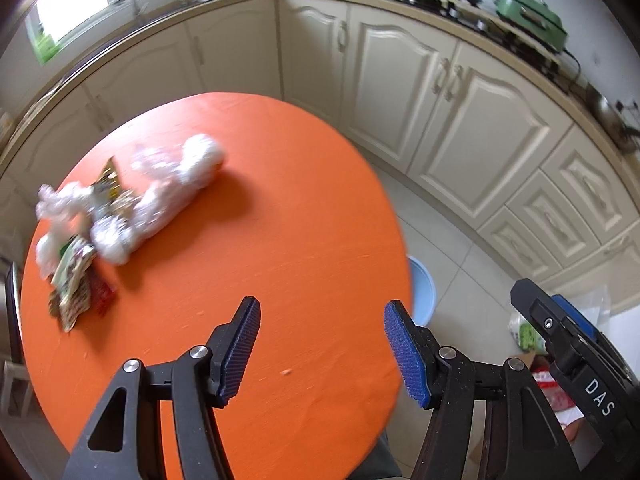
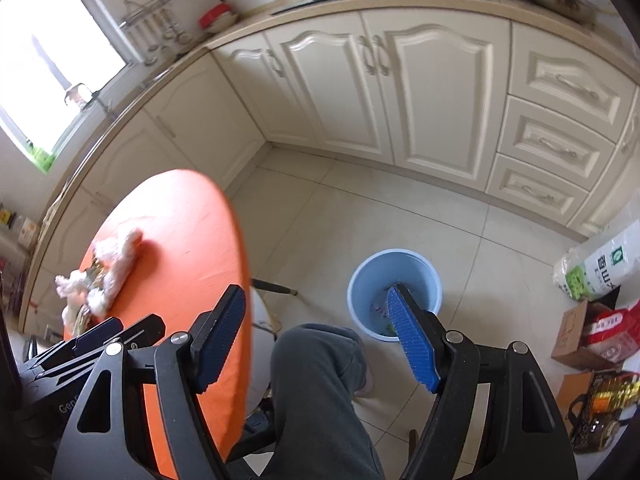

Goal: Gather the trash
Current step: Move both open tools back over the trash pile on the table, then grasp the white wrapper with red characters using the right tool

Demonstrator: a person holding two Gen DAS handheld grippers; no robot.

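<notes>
A pile of trash lies at the left of the round orange table [image 1: 280,264]: crumpled white tissue or plastic [image 1: 160,196] with printed snack wrappers [image 1: 76,284] among it. My left gripper [image 1: 320,324] hangs open and empty above the table's near part, well right of the pile. The right wrist view shows the same pile [image 2: 104,276] on the table [image 2: 192,248] at the left. My right gripper [image 2: 316,316] is open and empty over the floor, above a light blue bucket [image 2: 394,276] with some scraps at its bottom. A person's grey trouser leg [image 2: 320,392] fills the gap below.
Cream kitchen cabinets [image 1: 420,92] curve around behind, with a stove and pans on the counter. The blue bucket [image 1: 422,292] peeks out past the table's right edge. Bags and boxes [image 2: 596,312] stand on the tiled floor at the right. A small crumb [image 1: 286,372] lies on the table.
</notes>
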